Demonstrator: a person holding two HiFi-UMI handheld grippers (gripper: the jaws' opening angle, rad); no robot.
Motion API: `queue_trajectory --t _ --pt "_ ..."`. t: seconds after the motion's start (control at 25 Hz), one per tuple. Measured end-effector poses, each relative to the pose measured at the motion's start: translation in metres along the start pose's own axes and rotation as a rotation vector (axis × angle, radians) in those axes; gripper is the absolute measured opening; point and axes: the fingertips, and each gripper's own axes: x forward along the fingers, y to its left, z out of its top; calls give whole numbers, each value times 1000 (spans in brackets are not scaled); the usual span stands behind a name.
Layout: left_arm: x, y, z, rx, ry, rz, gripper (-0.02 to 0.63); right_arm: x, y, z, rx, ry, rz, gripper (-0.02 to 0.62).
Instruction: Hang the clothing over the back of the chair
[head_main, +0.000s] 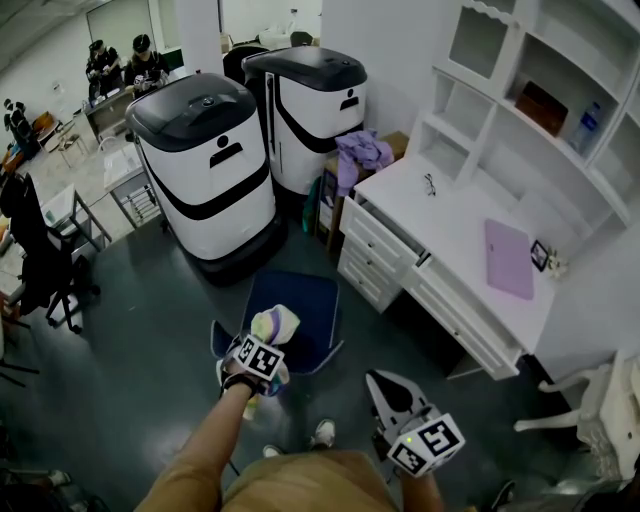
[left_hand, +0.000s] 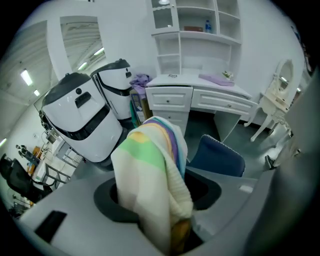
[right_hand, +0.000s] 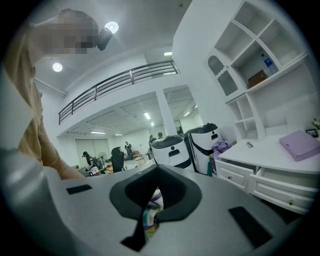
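Left tongs (head_main: 263, 345) clamped on striped clothing (head_main: 275, 322), lifted near chair (head_main: 305, 300). Right tongs (head_main: 387, 384) together, empty. Grasp done; draping over chair back remains.

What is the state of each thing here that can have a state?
left tongs: shut on the striped sweater.
striped sweater: bunched, held above the chair.
right tongs: shut, empty.
chair: bare, nothing hung on it yet.

Left gripper (head_main: 265, 340) full, right gripper (head_main: 378, 380) closed
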Motion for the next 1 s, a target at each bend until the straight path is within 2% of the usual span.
queue_trajectory --t 0.24,0.32,0.4,0.52,0.8,1.0 --pt "-11 8 -2 48 -16 156 276 0 0 1 0 -2 9 5" --pt "-15 11 1 69 -38 193 338 0 0 0 2 -1 15 5" --pt "-14 10 -1 43 -40 169 347 0 1 -2 5 3 23 5" --pt "-15 12 -5 -48 -48 125 348 2 2 -3 10 9 33 5" --pt "-37 13 7 -147 -187 119 350 9 3 -5 13 9 68 5" --pt "-57 21 10 -181 -273 140 350 16 13 -8 15 14 108 5"
